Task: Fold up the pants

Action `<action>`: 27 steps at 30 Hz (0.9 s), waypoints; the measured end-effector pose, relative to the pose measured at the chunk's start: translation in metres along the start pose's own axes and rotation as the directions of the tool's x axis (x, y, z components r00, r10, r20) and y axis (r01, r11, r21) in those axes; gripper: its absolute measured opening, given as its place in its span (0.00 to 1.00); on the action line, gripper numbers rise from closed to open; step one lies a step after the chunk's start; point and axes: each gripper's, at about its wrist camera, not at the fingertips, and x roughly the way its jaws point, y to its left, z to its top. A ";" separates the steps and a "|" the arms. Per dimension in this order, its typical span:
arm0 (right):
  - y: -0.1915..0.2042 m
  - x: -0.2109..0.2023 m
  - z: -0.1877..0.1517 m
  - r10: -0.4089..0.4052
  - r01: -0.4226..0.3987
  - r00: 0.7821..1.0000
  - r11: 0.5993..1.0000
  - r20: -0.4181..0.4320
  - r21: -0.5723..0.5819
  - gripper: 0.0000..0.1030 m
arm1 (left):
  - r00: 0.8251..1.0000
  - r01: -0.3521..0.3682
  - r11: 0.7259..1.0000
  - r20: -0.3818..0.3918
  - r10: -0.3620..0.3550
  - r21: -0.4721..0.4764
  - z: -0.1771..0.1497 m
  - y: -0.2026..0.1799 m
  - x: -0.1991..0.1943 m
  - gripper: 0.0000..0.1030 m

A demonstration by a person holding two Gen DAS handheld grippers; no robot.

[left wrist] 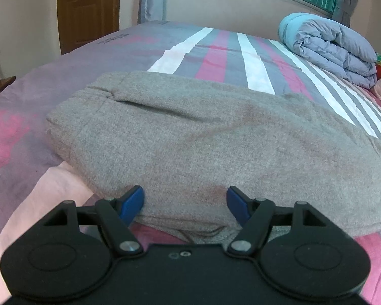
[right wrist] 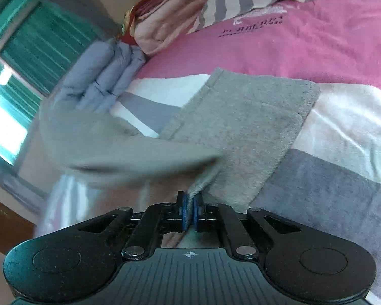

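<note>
The left tool point(left wrist: 185, 198) stands wide, its blue pads on either side of the near edge of the grey fleece pants point(left wrist: 190, 137); whether the pads press the cloth cannot be told. The right tool point(right wrist: 189, 212) is nearly closed, pinching a fold of the same grey cloth point(right wrist: 241, 127) between its blue pads. In the left wrist view the pants lie on the striped pink, grey and white bed cover point(left wrist: 216, 56), long axis running left to right, waistband end to the left. A folded lilac and blue quilt point(left wrist: 330, 48) sits beyond, well apart.
</note>
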 end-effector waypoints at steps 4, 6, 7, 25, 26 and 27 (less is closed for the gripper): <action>0.006 0.000 0.010 -0.005 0.007 1.000 0.997 0.027 -0.074 0.12 | 1.000 -0.003 1.000 -0.002 0.003 0.000 0.000 -0.001 0.000 0.63; 0.003 -0.001 0.014 -0.010 0.014 0.999 0.996 0.044 -0.084 0.14 | 1.000 -0.003 1.000 -0.003 0.003 0.000 0.000 -0.001 0.000 0.63; 0.000 -0.002 0.016 -0.016 0.020 0.998 0.997 0.060 -0.072 0.16 | 1.000 -0.003 1.000 -0.002 0.003 0.000 0.000 -0.001 0.000 0.63; -0.023 -0.062 0.043 0.062 -0.068 0.986 0.997 0.156 0.034 0.03 | 1.000 -0.009 1.000 -0.004 0.009 0.000 0.000 -0.003 0.002 0.64; -0.028 -0.062 0.037 0.052 -0.061 0.987 0.997 0.149 0.056 0.03 | 1.000 -0.012 1.000 -0.006 0.012 0.001 0.000 -0.004 0.002 0.64; -0.035 -0.056 0.033 0.031 -0.040 0.991 0.997 0.131 0.070 0.04 | 1.000 -0.014 1.000 -0.008 0.014 0.003 0.000 -0.004 0.002 0.64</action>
